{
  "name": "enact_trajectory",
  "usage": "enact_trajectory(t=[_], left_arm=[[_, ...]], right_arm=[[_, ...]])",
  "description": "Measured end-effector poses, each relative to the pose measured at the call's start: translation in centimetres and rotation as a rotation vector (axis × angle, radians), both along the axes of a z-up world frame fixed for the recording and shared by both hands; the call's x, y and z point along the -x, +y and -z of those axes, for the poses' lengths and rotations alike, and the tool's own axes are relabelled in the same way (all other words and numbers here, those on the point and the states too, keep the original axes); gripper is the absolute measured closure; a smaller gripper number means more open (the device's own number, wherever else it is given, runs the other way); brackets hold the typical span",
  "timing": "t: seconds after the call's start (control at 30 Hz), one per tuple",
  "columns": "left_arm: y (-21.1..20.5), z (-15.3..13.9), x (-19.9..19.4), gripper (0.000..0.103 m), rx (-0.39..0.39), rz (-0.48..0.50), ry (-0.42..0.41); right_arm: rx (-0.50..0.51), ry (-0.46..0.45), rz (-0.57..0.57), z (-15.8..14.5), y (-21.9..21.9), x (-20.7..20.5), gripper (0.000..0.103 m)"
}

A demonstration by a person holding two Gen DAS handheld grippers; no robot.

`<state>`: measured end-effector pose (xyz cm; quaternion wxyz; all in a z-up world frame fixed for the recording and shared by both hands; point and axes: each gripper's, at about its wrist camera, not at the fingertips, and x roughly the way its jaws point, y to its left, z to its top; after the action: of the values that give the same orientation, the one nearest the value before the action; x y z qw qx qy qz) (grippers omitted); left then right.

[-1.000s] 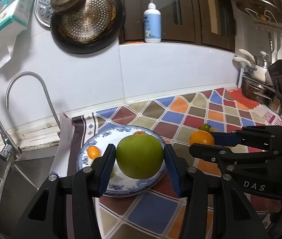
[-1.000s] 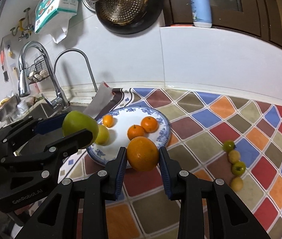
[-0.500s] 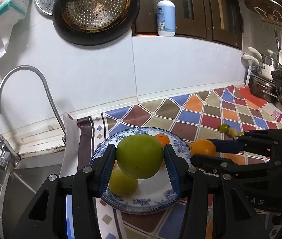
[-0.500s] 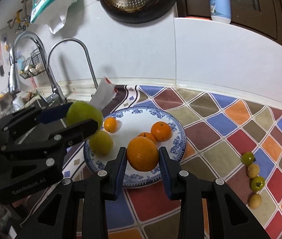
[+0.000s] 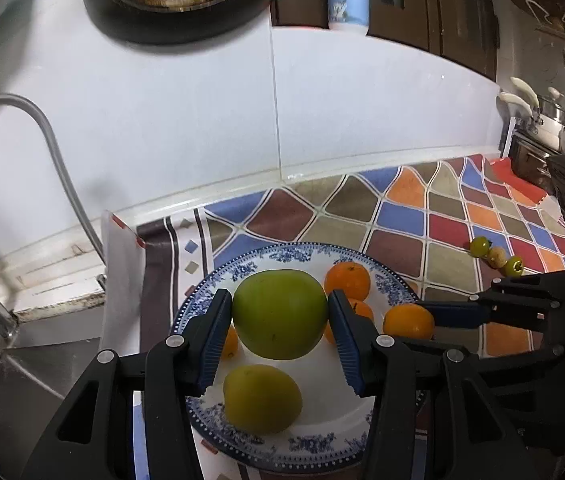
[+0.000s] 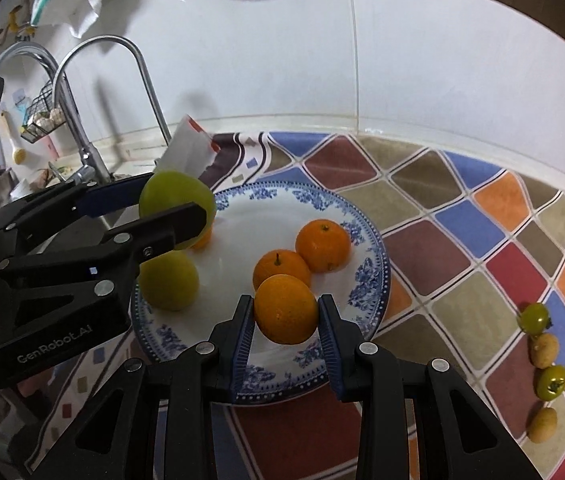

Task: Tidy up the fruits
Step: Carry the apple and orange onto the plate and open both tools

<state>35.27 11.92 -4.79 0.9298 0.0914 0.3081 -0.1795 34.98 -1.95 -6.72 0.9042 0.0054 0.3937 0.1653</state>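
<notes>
- Green apple [image 5: 280, 314] sat clamped in the left gripper [image 5: 278, 320] above the blue-patterned plate [image 5: 282, 254].
- Right gripper [image 6: 284, 320] pinched an orange [image 6: 285, 308] over the plate's near rim.
- Next: lower, then release both.

Counter under patchwork cloth [image 6: 458, 216], blue-rimmed plate [image 6: 374, 276], four small fruits [image 6: 544, 350]

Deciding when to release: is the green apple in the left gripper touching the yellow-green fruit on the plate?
Cannot tell. In the left wrist view the green apple hangs above the yellow-green fruit; the right wrist view hides any gap.
</notes>
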Motion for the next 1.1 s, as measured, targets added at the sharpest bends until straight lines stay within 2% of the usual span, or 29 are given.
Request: enact_trajectory(t=[0.33,0.67,0.8,1.1], left_arm=[[-0.6,1.8,-1.7,0.054,0.004,0.007,0.059],[-0.5,2.8,-2.0,0.053,0.002,-0.001,0.098],[-0.3,2.1,-1.4,0.046,0.013,-0.017,0.061],[0.1,0.1,0.9,0.044,0.026,-0.052,0.018]], right_arm=[[-0.009,0.057,0.007,1.7,-0.1,-0.9,0.070],[-0.010,0.068,0.017,1.9,-0.1,-1.1,0.068],[-0.001,0.051,0.027,1.6,-0.1,-0.9,0.063],[-0.011,0.005,0.058,0.2,-0.8,0.4,0.063]])
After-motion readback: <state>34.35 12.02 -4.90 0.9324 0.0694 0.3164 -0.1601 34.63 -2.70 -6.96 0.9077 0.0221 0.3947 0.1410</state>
